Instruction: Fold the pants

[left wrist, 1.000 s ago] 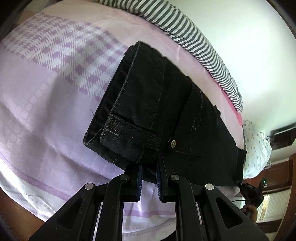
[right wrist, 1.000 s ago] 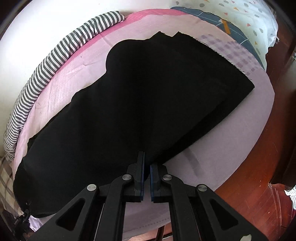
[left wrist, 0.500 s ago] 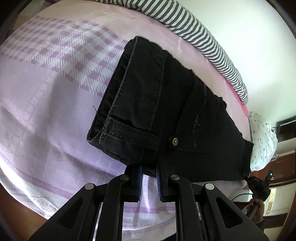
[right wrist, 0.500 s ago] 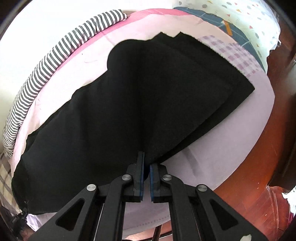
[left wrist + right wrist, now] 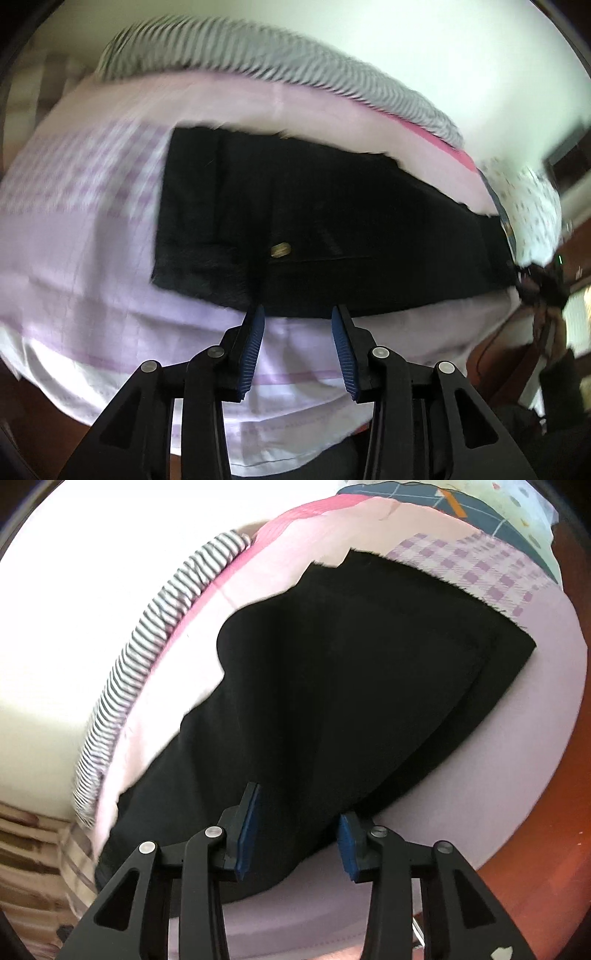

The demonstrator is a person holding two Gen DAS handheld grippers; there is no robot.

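The left gripper (image 5: 295, 314) had just been opening and held nothing; its jaws stood partly apart just at the near edge of the black pants (image 5: 332, 236), with only the sheet between them. The right gripper (image 5: 295, 808) had also just been opening, and the dark cloth lay loose between its blue pads (image 5: 246, 827), not pressed. The pants lay folded lengthwise on the lilac sheet (image 5: 74, 266), the waistband toward 9 o'clock in the left view and the leg ends toward 1 o'clock in the right view. To finish this release well, I think both hands should draw back without dragging the edge, so the layers stay aligned. I counted one pair of pants, one brass button (image 5: 280, 249), one striped bolster (image 5: 295, 70) at 12 o'clock, and two grippers.
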